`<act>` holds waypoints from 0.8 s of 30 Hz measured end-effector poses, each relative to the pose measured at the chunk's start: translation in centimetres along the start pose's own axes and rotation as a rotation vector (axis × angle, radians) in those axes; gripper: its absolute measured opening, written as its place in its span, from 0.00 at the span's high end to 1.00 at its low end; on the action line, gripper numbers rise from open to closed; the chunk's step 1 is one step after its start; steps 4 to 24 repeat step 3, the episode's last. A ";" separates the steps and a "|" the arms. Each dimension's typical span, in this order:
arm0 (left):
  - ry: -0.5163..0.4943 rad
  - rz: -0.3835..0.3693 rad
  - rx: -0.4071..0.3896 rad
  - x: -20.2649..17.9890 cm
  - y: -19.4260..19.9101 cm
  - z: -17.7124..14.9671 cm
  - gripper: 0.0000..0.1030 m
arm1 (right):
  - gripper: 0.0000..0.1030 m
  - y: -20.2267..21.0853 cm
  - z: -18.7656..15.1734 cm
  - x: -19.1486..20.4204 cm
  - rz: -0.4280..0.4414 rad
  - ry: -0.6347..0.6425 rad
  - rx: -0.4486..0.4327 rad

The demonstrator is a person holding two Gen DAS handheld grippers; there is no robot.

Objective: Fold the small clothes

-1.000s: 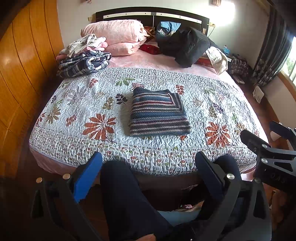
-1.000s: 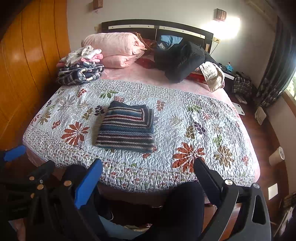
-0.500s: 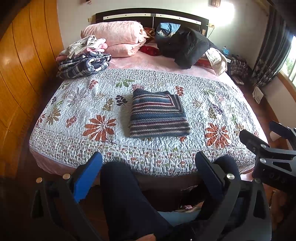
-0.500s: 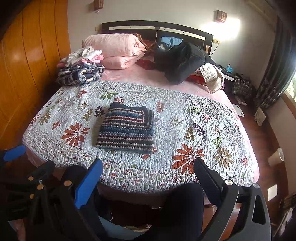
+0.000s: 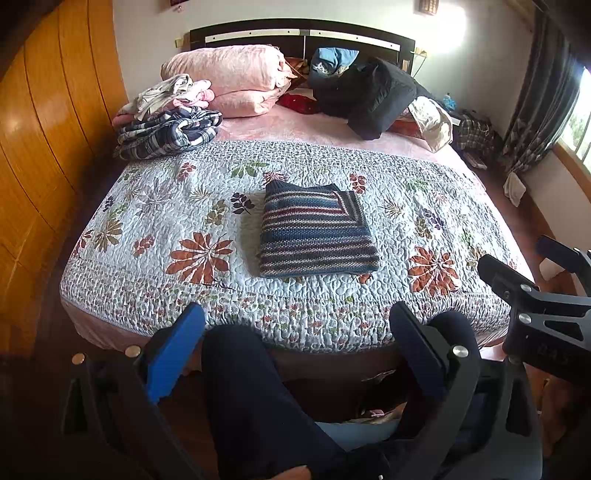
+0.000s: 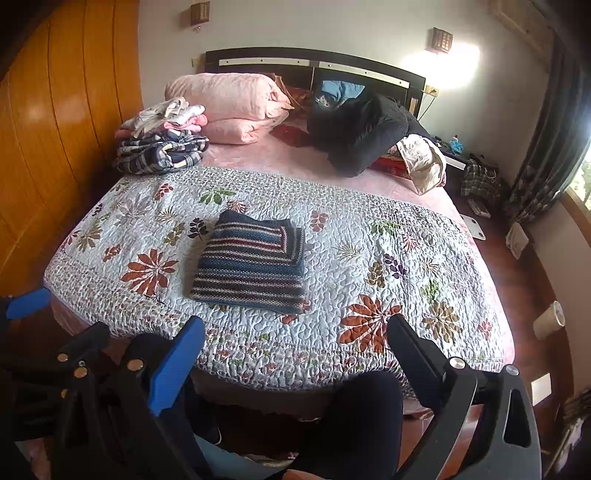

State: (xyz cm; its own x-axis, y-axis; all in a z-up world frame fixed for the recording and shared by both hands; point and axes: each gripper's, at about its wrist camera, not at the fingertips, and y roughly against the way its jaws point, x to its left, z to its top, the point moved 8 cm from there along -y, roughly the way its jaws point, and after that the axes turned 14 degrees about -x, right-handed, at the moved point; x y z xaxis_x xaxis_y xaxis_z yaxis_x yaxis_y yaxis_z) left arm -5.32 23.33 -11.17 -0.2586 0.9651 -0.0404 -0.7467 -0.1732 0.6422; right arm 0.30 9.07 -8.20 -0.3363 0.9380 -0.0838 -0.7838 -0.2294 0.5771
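A folded striped knit sweater is lying at the centre of the left wrist frame as a thick, near-square packet, its ribbed bands of blue, maroon and cream running across, with one flap turned so a few stripes are running upright along its right edge. It is resting on a quilted floral bedspread, a pale puckered fabric printed with rust-red flowers and stitched in small pebbled shapes, which is draping over the foot of the bed.

In the upper left of the frame, a pile of plaid and pink clothes is sitting in soft crumpled folds beside two plump pink pillows. A dark puffy jacket is slumping at the upper centre below the dark headboard. Glossy orange wooden panels are curving down the left edge.

The left gripper is hanging low in the frame with its jaws spread wide and nothing between them, one finger padded in blue, the other black. The right gripper is likewise gaping wide and gripping nothing, below the sweater and apart from it. The person's dark-trousered legs are showing between the fingers.

Against the frames of a second ago, the sweater is lying in the same spot and both grippers are keeping the same spread, with only a slight drift in framing.
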 end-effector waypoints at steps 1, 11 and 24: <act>-0.002 -0.001 0.000 0.0 0.0 0.1 0.03 | 0.04 0.1 -0.1 0.0 0.002 -0.002 0.002; -0.002 -0.002 -0.001 -0.1 0.1 0.1 0.03 | 0.04 0.1 -0.1 0.0 0.005 -0.002 0.003; -0.002 -0.002 -0.001 -0.1 0.1 0.1 0.03 | 0.04 0.1 -0.1 0.0 0.005 -0.002 0.003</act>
